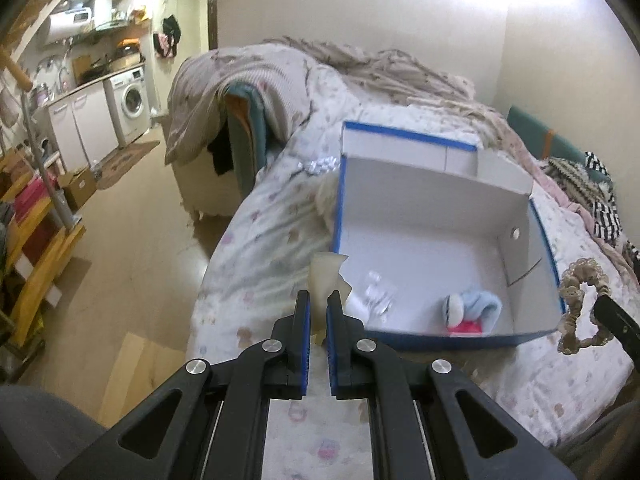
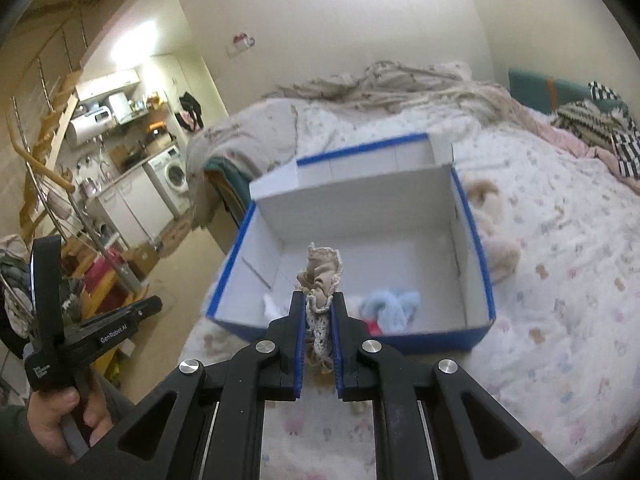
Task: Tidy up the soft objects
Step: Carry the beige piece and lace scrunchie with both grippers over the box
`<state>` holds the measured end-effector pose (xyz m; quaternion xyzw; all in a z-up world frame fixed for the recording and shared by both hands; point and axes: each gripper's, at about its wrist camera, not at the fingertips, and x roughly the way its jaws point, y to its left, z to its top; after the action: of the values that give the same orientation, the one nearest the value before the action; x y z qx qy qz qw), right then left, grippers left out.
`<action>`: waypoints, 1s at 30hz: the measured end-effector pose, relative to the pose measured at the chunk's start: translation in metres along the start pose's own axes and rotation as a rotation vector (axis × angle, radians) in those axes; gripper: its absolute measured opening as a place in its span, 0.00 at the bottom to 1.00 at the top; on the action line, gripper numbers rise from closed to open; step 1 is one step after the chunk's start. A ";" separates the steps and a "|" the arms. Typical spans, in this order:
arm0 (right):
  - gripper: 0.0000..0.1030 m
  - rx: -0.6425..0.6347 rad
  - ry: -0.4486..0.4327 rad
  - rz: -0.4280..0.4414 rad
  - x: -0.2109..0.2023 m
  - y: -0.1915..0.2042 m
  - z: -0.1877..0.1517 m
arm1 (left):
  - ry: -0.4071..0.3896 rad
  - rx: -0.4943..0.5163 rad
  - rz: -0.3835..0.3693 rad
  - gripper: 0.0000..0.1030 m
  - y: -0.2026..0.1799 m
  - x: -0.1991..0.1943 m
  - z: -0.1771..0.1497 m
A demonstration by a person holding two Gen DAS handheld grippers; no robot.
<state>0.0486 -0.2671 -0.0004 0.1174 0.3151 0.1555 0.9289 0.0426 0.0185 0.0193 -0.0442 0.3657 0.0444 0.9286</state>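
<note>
**A:** ok so nearest thing in the left wrist view: the left tongs (image 1: 319, 306) are pinched narrow on a pale translucent scrap (image 1: 328, 280), some floppy cream-coloured bit that sticks up above the blue pads. It hangs right at the near-left corner of the box (image 1: 532, 334).

**B:** yeah, and the right tongs (image 2: 319, 306) are clamped on a beige lace-trimmed scrunchie (image 2: 322, 280), bunched up between the pads with lace trailing down below them. In the left view you can see the same scrunchie as a loop off the box's right corner.

**A:** box is white inside with blue edges, sitting on the bed (image 1: 256, 236), flap up at the back. Inside, near the front wall: a light blue fuzzy sock (image 1: 476, 306) on top of something pink-red (image 1: 466, 328).

**B:** there's also a clear crinkly thing (image 1: 378, 294) on the box floor to the left of the sock. Plastic wrap maybe? too blurry to tell.

**A:** further back, a cream plush toy (image 2: 496, 232) lies on the sheet just beside the box's right wall. Behind that a rumpled blanket (image 1: 400, 68), then striped clothes (image 2: 612, 132) far right.

**B:** and way off left, the washing machine (image 1: 130, 102) in the kitchen corner.
</note>
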 end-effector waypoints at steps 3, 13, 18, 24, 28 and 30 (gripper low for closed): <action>0.13 -0.001 -0.018 -0.004 0.001 -0.004 0.009 | -0.016 0.015 -0.011 0.07 -0.005 -0.001 0.012; 0.13 -0.028 -0.053 -0.023 0.017 -0.017 0.040 | -0.019 0.042 -0.021 0.07 -0.015 0.019 0.049; 0.13 -0.029 -0.051 -0.032 0.031 -0.026 0.049 | -0.021 0.072 -0.022 0.07 -0.022 0.033 0.058; 0.13 -0.002 -0.026 -0.035 0.049 -0.039 0.059 | 0.000 0.089 -0.031 0.07 -0.031 0.054 0.064; 0.13 -0.005 -0.016 -0.033 0.060 -0.044 0.067 | 0.014 0.104 -0.037 0.07 -0.037 0.068 0.067; 0.13 -0.015 -0.009 -0.039 0.068 -0.045 0.070 | 0.025 0.113 -0.042 0.07 -0.041 0.076 0.067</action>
<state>0.1531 -0.2921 0.0018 0.1050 0.3117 0.1394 0.9340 0.1480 -0.0110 0.0188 0.0002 0.3783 0.0039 0.9257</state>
